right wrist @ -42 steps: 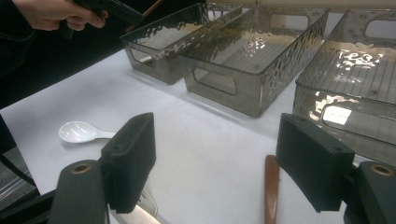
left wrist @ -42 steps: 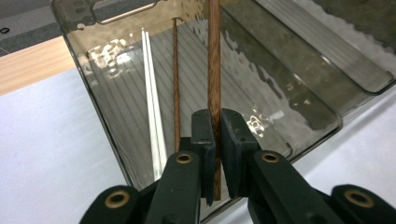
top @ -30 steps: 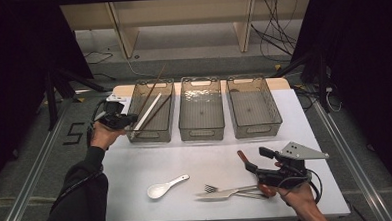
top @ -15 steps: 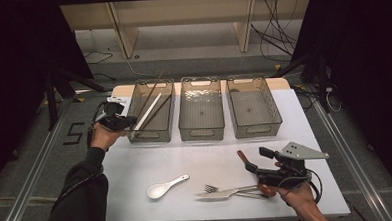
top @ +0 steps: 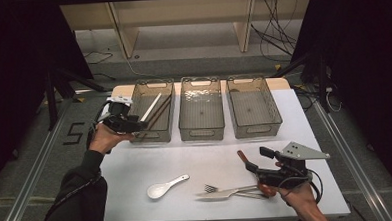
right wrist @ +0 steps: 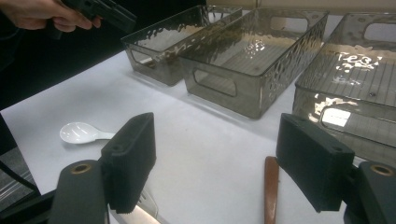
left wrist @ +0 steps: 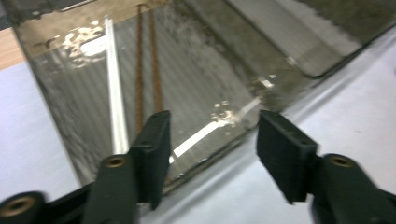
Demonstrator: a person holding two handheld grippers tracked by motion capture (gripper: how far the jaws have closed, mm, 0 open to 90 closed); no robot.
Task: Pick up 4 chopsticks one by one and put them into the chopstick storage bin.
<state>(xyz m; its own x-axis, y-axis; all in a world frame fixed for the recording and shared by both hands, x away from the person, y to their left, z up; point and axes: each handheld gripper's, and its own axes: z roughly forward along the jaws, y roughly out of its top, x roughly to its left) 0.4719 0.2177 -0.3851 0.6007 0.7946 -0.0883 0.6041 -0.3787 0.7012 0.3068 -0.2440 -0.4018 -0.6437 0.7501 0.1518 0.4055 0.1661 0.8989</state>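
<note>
My left gripper [top: 137,125] hovers at the near left corner of the left clear bin [top: 155,83]. Its jaws have just been opening and stand open [left wrist: 212,126] with nothing pressed between them. A white chopstick [top: 151,107] leans in that bin beside a pair of brown chopsticks [top: 161,112]; in the left gripper view the white chopstick [left wrist: 115,84] lies beside the brown chopsticks [left wrist: 147,60]. My right gripper [top: 250,166] is open near the table's front right, over a brown wooden handle [right wrist: 271,186]. A fork and knife [top: 222,192] lie beside it and a white spoon [top: 163,187] farther left.
A middle bin [top: 201,137] and a right bin [top: 257,132], both clear and without contents, stand in a row with the left one along the back of the white table [top: 196,158]. Dark floor and metal rails surround the table; shelving stands behind.
The left gripper's jaws have opened and the hand has drawn slightly back and up from the bin's corner, leaving the white chopstick leaning in the bin. The right hand has not moved.
</note>
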